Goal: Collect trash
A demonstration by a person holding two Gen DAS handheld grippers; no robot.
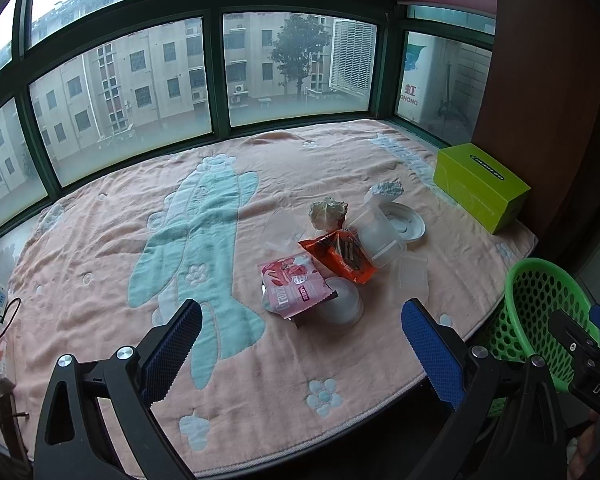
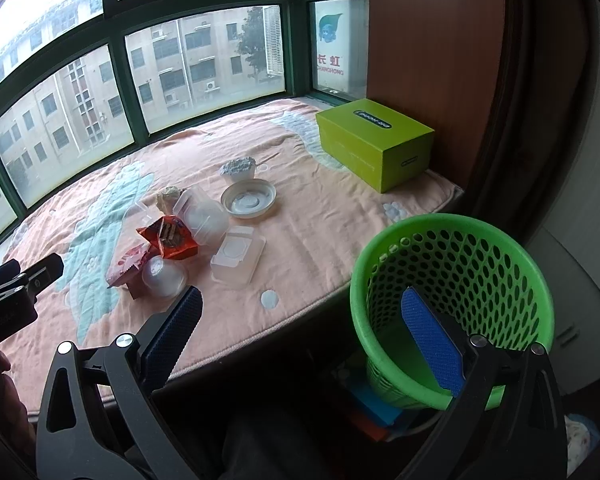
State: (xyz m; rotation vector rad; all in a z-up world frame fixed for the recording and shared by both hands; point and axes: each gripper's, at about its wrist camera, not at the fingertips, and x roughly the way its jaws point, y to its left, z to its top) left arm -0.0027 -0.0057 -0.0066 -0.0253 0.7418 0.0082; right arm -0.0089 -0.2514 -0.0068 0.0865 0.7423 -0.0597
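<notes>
Both grippers (image 1: 302, 344) (image 2: 300, 336) level, jaws wide.

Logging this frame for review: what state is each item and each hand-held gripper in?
Left hand-held gripper: open, empty.
Right hand-held gripper: open, empty.
Basket: upright, no trash visible inside.
Orange wrapper: torn open, on the blanket.
Pink wrapper: opened, lying flat.
Round lid: off, upside down.
Green box: closed.

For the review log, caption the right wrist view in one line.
Open right gripper hovers by the green basket, snack wrappers and plastic tubs littering the pink blanket.
</notes>
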